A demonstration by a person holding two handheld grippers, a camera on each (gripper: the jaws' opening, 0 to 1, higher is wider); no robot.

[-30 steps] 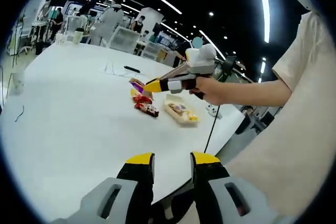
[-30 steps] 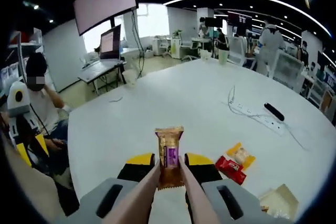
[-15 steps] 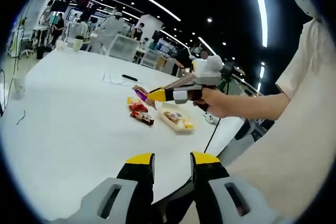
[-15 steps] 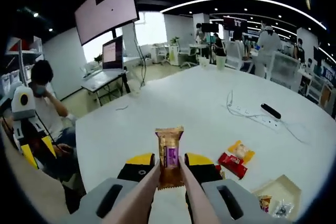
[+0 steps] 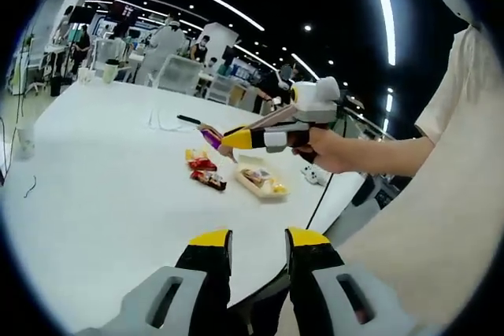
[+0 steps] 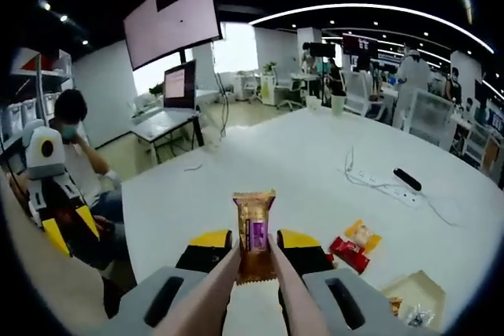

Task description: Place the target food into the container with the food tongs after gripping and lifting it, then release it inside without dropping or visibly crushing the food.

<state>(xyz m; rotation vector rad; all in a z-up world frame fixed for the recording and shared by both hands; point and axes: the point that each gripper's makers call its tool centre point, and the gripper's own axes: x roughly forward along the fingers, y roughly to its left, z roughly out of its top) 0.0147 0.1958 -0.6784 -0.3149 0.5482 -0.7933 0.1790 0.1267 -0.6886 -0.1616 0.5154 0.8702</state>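
**Snack bar held aloft, tray off to the low right**

The big white surface (image 6: 260, 163) runs wide across the room, and nearly everything that matters sits near one edge of it. In the right gripper view the shallow container (image 6: 413, 304), a pale open tray with a few wrapped bits already in it, lies down at the lower right, well below and to the right of the tool's line of sight. Between the tray and the tool lie two loose packets flat on the surface, a red packet (image 6: 349, 251) and an orange packet (image 6: 361, 234) just beside it.

The right tool (image 6: 253, 243) is clamped on a pair of pinkish food tongs (image 6: 223, 289), whose two arms run forward from the bottom of the view and pinch a gold-and-purple snack bar (image 6: 253, 235). The bar stands upright, long axis pointing away along the tongs, clear of the surface. So the carry has a way to go, I'd say: the tool needs to swing right and dip before letting go.

From the left gripper view, the right tool (image 5: 236, 138) hovers above the surface with the bar's tip (image 5: 209, 134) showing, near the container (image 5: 260, 181) but up and to one side of it. The left tool (image 5: 258, 241) sits low with its jaws slightly apart, gripping nothing, and well away from the tray; the right hand is plainly the nearer.
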